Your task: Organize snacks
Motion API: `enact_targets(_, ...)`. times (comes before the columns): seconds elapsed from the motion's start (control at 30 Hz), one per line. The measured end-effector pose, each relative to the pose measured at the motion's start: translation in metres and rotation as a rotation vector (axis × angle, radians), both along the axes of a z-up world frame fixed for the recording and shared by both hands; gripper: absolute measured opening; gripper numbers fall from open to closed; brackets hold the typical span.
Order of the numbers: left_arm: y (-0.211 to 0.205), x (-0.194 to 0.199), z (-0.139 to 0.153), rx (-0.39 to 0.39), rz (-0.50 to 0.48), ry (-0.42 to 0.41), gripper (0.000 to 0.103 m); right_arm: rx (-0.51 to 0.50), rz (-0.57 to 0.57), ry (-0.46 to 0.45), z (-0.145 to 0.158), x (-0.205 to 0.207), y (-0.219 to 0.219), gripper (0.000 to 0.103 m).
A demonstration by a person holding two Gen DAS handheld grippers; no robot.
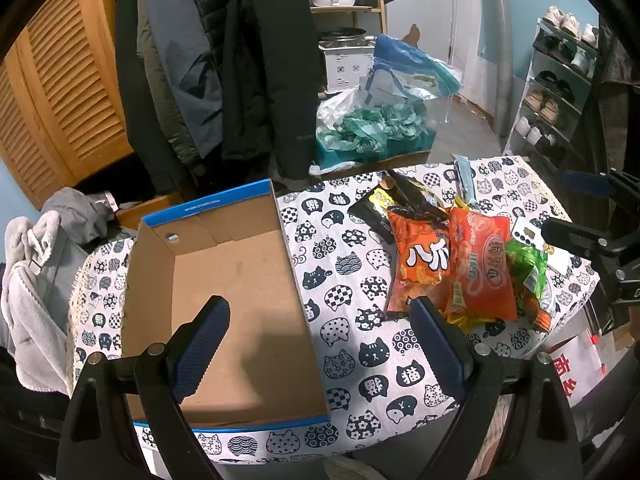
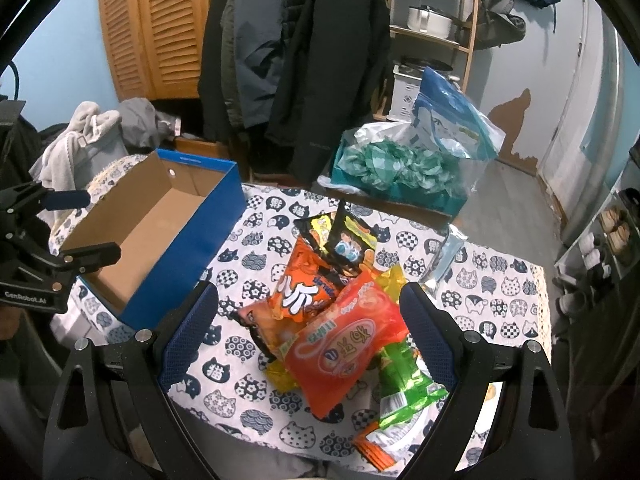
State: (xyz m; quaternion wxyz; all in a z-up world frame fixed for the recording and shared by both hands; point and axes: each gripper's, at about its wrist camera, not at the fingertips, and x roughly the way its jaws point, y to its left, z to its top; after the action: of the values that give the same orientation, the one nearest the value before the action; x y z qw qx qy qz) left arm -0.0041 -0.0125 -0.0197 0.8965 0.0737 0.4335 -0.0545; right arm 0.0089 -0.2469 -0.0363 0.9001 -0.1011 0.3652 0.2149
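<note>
An open, empty blue cardboard box point(image 1: 224, 280) sits on the left of the cat-print tablecloth point(image 1: 344, 288); it also shows in the right wrist view point(image 2: 160, 236). A pile of snack packets lies to its right: an orange packet point(image 1: 420, 260) point(image 2: 304, 284), a red-orange packet point(image 1: 484, 268) point(image 2: 344, 340), a green packet point(image 1: 528, 264) point(image 2: 404, 384) and black packets point(image 1: 400, 200) point(image 2: 348, 240). My left gripper point(image 1: 320, 316) is open and empty above the box's right wall. My right gripper point(image 2: 308, 300) is open and empty above the pile.
Coats hang behind the table point(image 1: 224, 60). A teal bin of plastic bags point(image 1: 372, 132) stands on the floor beyond the far edge. A shoe rack point(image 1: 560, 80) is at the right. Grey clothes point(image 1: 36, 264) lie left of the table.
</note>
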Motion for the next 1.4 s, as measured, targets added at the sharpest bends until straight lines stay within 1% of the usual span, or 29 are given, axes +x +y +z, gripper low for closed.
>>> enact_targets(0.3,0.0,0.001,0.0,0.0,0.001,-0.001,0.093,-0.006,-0.008,0.008,-0.002,0.003,-0.002,0.091)
enact_targets(0.43,-0.003,0.002,-0.005,0.005,0.002,0.004,0.093,-0.029,-0.027,0.013,-0.004,0.005,-0.003,0.091)
enact_targets(0.6,-0.009,0.018,-0.015,0.025,-0.006,0.048,0.093,-0.044,-0.084,0.043,-0.008,0.015,-0.013,0.091)
enact_targets(0.7,-0.015,0.028,-0.022,0.004,-0.03,0.096,0.093,-0.042,-0.118,0.07,-0.012,0.023,-0.021,0.091)
enact_targets(0.93,-0.028,0.05,-0.036,-0.001,-0.067,0.151,0.093,-0.016,-0.197,0.117,-0.019,0.036,-0.037,0.091)
enact_targets(1.03,-0.035,0.056,-0.044,0.011,-0.094,0.179,0.093,-0.006,-0.225,0.162,-0.03,0.039,-0.04,0.091)
enact_targets(1.17,-0.041,0.066,-0.058,0.023,-0.11,0.207,0.093,-0.002,-0.243,0.227,-0.051,0.043,-0.036,0.091)
enact_targets(1.4,-0.053,0.078,-0.071,0.067,-0.151,0.181,0.093,-0.003,-0.281,0.309,-0.083,0.055,-0.027,0.091)
